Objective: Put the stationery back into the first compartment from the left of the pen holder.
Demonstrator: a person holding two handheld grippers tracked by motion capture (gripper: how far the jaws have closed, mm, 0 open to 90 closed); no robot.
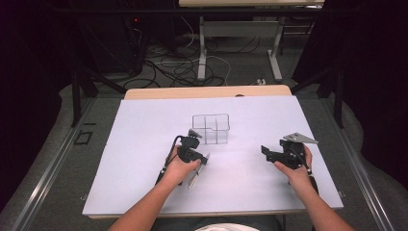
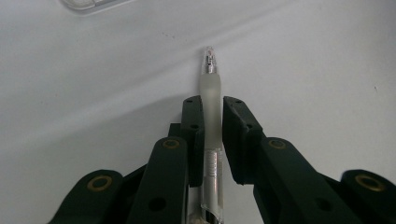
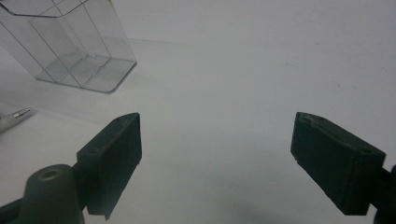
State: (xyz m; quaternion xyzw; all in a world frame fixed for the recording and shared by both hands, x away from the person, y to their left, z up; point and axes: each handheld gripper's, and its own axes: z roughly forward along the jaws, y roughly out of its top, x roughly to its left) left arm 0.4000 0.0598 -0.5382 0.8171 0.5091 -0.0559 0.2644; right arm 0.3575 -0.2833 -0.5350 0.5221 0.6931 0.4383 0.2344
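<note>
- Black jaws of the left tool (image 2: 212,135) flank a clear pen (image 2: 211,140), one pad touching its frosted grip, the other just off it; a firm clench cannot be told.
- Pen's long axis runs straight ahead, tip forward, low over the desk (image 1: 144,144).
- Clear divided organizer (image 1: 210,128) stands just beyond, nearer this hand.
- Right tool (image 3: 217,154) hangs spread, empty.

Both my forearms come in from the bottom of the high view, one black two-jaw claw in each hand.

My left hand (image 1: 179,168) sits left of centre, its forearm slanting up from the bottom middle; my left black gripper (image 2: 213,122) has its jaws drawn close, nearly parallel, pinching something slim between the pads. My right hand (image 1: 294,171) is at lower right, and my right black gripper (image 3: 215,156) has its jaws spread wide apart, gripping nothing, pointing toward the frame's left.
</note>
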